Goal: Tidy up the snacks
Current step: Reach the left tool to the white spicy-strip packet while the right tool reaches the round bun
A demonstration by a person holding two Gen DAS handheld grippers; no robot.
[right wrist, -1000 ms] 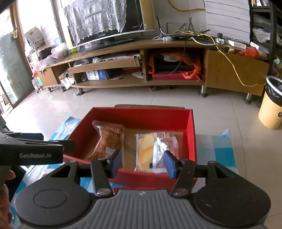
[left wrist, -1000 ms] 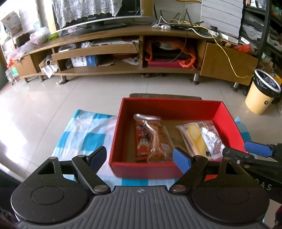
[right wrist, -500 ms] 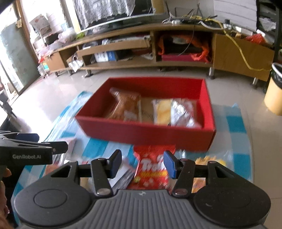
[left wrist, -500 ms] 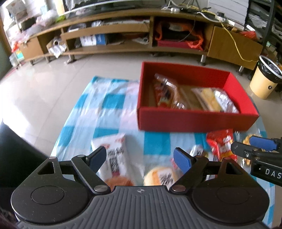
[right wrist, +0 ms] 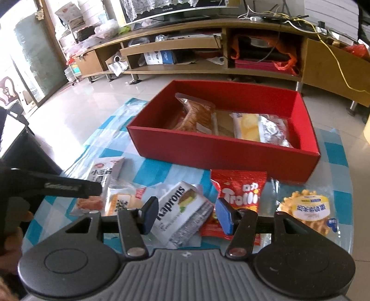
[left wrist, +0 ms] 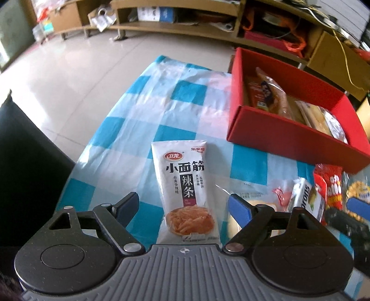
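Two grippers released, empty | left gripper (left wrist: 182,206) straddling spicy-strip packet (left wrist: 187,192), long axis up-frame, lower centre | right gripper (right wrist: 185,215) over Kaprons pack (right wrist: 182,213) | red box (right wrist: 222,150) upper centre.

Domestic living rm. Evidence: long low wooden TV cabinet (right wrist: 208,41) along far wall, w/ open shelves holding boxes, bags & misc. household clutter; flat-screen TV (right wrist: 175,9) on top, draped w/ lace cloth (right wrist: 161,3); tangle of cables (right wrist: 277,18) on cabinet top; glossy pale tiled floor (right wrist: 92,108); low table under blue-white checked cloth (left wrist: 161,104).
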